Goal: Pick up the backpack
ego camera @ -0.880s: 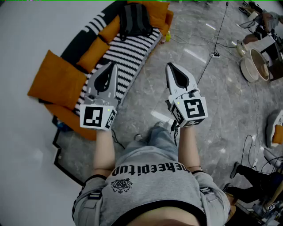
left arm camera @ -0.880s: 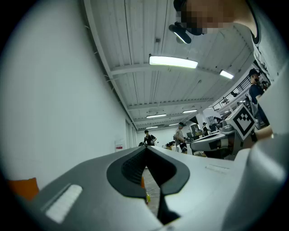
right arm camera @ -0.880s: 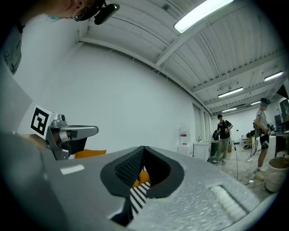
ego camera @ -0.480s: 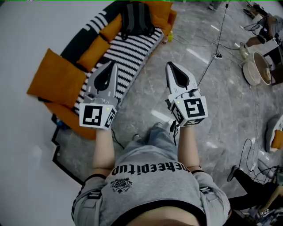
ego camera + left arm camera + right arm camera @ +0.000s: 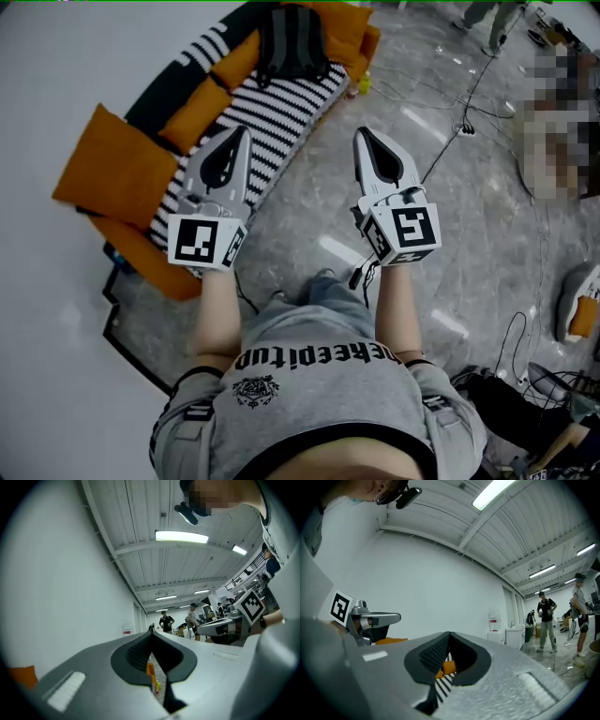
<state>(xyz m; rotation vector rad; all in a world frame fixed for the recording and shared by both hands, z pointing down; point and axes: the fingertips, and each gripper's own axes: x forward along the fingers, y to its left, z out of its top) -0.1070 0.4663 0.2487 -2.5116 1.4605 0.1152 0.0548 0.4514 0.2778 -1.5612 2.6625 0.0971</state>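
Backpack (image 5: 291, 42) on sofa (image 5: 281, 112) end — left gripper (image 5: 245, 133), right gripper (image 5: 361, 134) well short

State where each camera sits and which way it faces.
Head view: on the head, facing steeply down at floor, striped sofa and backpack; torso, forearms, left claw, right claw show.
Left gripper view: on the left claw, facing down the hall; right claw at right.
Right gripper view: on the right claw, facing the wall and sofa; left claw at left.
Shared: each gripper view shows the other claw.
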